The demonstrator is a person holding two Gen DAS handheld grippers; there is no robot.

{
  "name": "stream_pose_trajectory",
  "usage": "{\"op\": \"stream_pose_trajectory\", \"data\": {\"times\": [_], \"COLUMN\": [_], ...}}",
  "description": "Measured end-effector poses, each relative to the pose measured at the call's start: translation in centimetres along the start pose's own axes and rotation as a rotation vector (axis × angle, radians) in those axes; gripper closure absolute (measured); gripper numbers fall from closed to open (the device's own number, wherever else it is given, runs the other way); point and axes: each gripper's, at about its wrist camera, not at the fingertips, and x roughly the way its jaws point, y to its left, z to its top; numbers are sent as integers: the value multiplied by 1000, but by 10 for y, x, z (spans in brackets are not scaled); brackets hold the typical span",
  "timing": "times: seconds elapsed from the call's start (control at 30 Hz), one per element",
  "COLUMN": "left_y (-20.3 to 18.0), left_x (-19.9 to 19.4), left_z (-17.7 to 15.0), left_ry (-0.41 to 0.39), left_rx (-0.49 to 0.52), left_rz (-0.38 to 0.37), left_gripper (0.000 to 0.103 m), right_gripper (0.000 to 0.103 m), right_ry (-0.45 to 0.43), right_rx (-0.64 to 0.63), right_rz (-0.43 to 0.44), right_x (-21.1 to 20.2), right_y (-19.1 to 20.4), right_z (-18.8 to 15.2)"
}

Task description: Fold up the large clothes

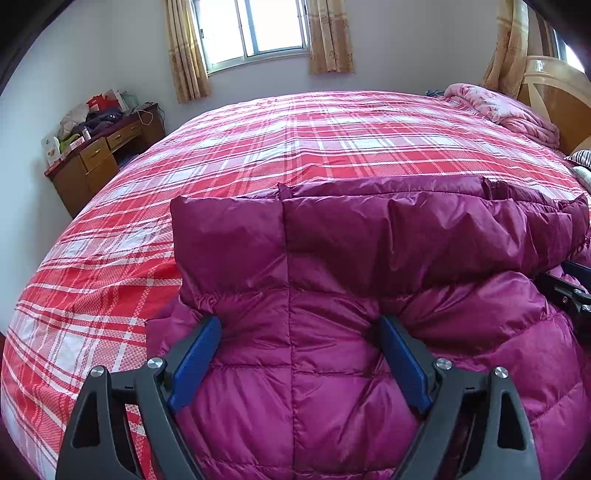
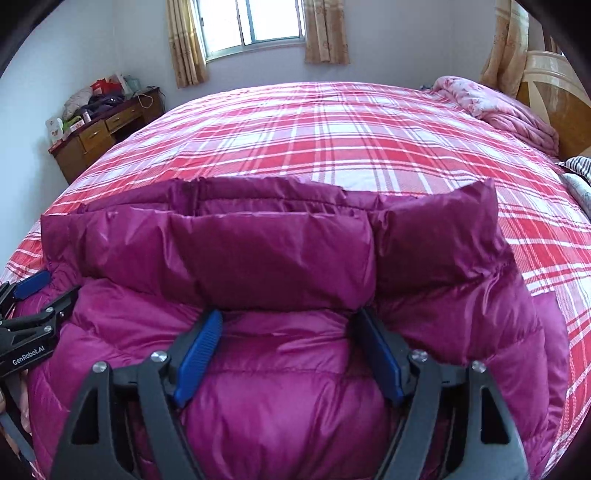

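A magenta quilted down jacket (image 1: 332,240) lies on the red plaid bed (image 1: 295,147), its far part folded back over the near part as a thick flap (image 2: 277,251). My left gripper (image 1: 299,325) stands wide over the jacket's left side, its blue pads (image 1: 195,362) sunk beside a puffy bulge of fabric. My right gripper (image 2: 291,317) is likewise wide at the flap's near edge, with padding swelling between its fingers. Each gripper shows at the edge of the other's view: the right gripper (image 1: 569,288) and the left gripper (image 2: 51,291).
A rolled pink quilt (image 1: 509,107) and a wooden headboard (image 1: 554,96) are at the far right. A cluttered wooden desk (image 1: 96,155) stands against the left wall. A curtained window (image 1: 255,29) is behind the bed. Plaid sheet (image 2: 332,129) stretches beyond the jacket.
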Motion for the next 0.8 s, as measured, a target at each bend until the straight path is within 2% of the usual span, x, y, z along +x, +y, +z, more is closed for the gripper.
{"op": "stream_pose_trajectory", "data": {"times": [0.8], "left_y": [-7], "left_x": [5], "left_z": [0], "left_ry": [12], "left_rx": [18], "left_rz": [27], "left_gripper": [13], "right_gripper": [21], "right_ry": [34], "right_rx": [-29], "right_rz": [-73], "right_x": [9], "right_y": [7], "right_z": [0]}}
